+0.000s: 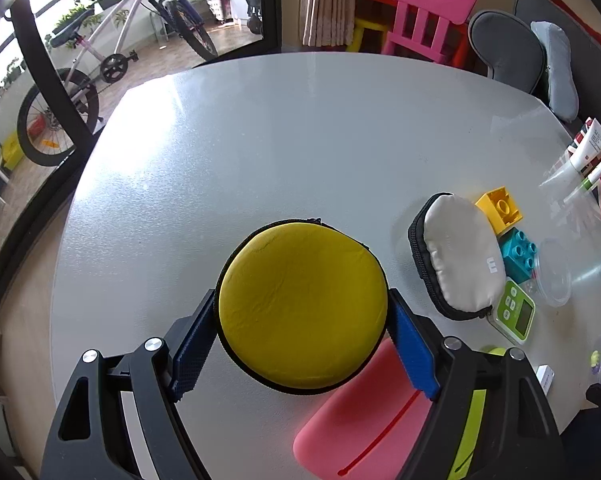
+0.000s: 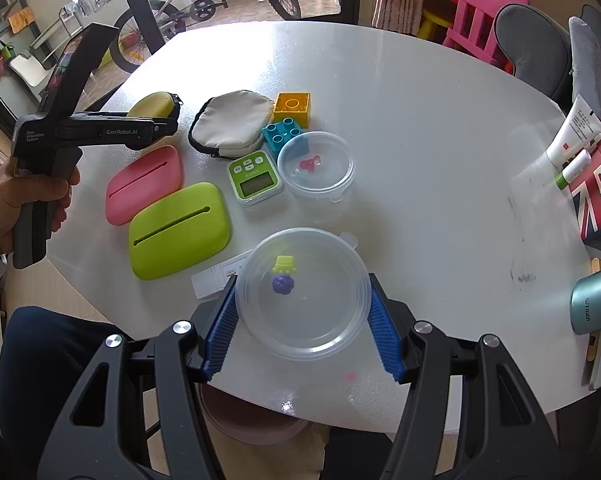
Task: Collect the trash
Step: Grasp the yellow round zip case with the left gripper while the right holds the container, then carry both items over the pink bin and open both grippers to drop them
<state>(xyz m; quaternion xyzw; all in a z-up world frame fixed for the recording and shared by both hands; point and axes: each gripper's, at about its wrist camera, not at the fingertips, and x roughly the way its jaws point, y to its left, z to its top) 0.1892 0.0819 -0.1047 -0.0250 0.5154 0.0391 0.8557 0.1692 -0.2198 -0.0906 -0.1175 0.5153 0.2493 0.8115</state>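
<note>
My left gripper (image 1: 302, 338) is shut on a round yellow zip case (image 1: 300, 304) and holds it above the white table (image 1: 260, 140); the case also shows in the right wrist view (image 2: 152, 106). My right gripper (image 2: 302, 322) is shut on a clear round plastic container (image 2: 302, 294) with a small yellow and purple toy (image 2: 283, 276) inside, near the table's front edge.
On the table lie a grey zip pouch (image 2: 232, 122), a pink case (image 2: 144, 184), a green case (image 2: 178, 230), a green timer (image 2: 254, 178), yellow (image 2: 292, 108) and teal (image 2: 280, 134) bricks, a second clear container (image 2: 316, 166), tubes and a flag box (image 2: 592, 196) at right.
</note>
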